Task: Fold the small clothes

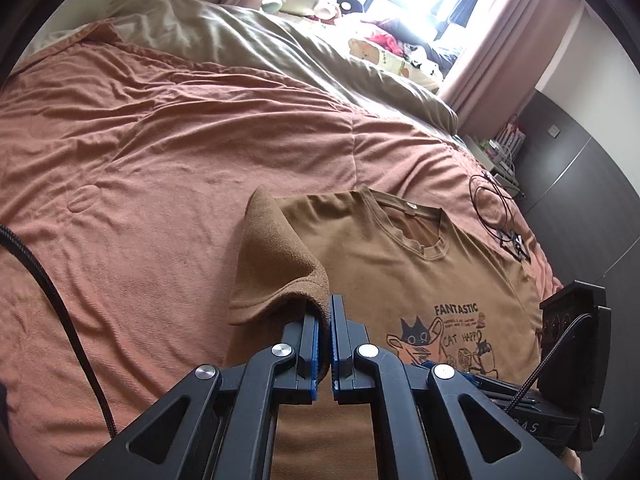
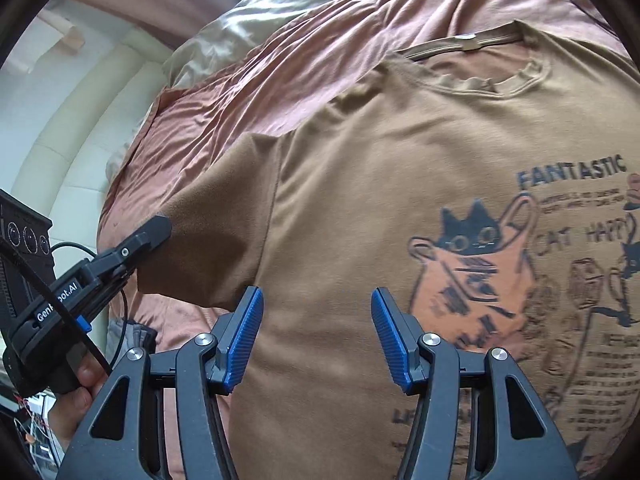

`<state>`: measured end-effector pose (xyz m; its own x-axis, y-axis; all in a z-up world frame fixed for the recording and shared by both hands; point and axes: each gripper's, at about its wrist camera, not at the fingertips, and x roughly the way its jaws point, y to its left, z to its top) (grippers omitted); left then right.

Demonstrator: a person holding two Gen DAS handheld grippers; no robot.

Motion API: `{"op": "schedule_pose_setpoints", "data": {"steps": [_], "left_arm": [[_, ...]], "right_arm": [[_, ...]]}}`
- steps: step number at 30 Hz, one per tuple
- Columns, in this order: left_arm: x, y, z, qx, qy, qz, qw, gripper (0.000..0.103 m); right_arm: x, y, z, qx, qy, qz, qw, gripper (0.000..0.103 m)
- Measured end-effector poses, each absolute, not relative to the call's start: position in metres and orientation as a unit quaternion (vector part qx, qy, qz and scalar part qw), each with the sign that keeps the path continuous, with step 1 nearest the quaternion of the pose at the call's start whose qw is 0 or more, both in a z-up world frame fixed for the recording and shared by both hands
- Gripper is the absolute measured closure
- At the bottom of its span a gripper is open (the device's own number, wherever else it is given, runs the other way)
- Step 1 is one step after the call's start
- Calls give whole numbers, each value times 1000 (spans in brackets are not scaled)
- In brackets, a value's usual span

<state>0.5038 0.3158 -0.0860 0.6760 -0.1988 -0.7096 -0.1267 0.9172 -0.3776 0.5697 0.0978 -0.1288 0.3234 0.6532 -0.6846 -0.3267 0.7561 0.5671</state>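
Observation:
A small brown T-shirt [image 1: 396, 264] with a cat print and the word FANTASTIC lies face up on a rust-coloured bedspread [image 1: 140, 168]. My left gripper [image 1: 325, 312] is shut on the shirt's left sleeve [image 1: 276, 264] and holds its hem lifted off the bed. In the right wrist view the left gripper [image 2: 160, 226] shows at the left, pinching that sleeve [image 2: 216, 240]. My right gripper [image 2: 316, 300] is open and empty, hovering just above the shirt's body [image 2: 360, 208] near the sleeve seam. The right gripper's body [image 1: 572, 360] shows at the lower right in the left wrist view.
A beige duvet [image 1: 256, 44] and soft toys [image 1: 332, 4] lie at the bed's far end by a bright window. A black cable coil [image 1: 500, 208] lies on the bed beyond the shirt's collar. A dark wall [image 1: 568, 152] runs along the right side.

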Motion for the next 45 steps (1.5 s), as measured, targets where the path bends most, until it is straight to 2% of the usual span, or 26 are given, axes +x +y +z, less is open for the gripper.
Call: {"op": "schedule_pose_setpoints", "data": {"steps": [8, 10, 12, 14, 29, 39, 45], "left_arm": [[513, 275, -104, -195, 431, -64, 879, 98], [512, 275, -107, -200, 441, -63, 873, 90], [510, 283, -108, -217, 439, -58, 870, 68], [505, 293, -105, -225, 429, -45, 874, 60], [470, 352, -130, -212, 447, 26, 868, 61], [464, 371, -154, -225, 457, 33, 860, 73], [463, 375, -163, -231, 462, 34, 856, 74]], "right_arm": [[559, 73, -119, 169, 489, 280, 809, 49], [557, 71, -117, 166, 491, 275, 810, 46], [555, 70, -114, 166, 488, 274, 812, 37], [553, 74, -111, 162, 483, 275, 816, 33], [558, 156, -117, -11, 483, 290, 826, 33], [573, 216, -140, -119, 486, 274, 822, 33], [594, 230, -144, -126, 474, 245, 836, 33]]}}
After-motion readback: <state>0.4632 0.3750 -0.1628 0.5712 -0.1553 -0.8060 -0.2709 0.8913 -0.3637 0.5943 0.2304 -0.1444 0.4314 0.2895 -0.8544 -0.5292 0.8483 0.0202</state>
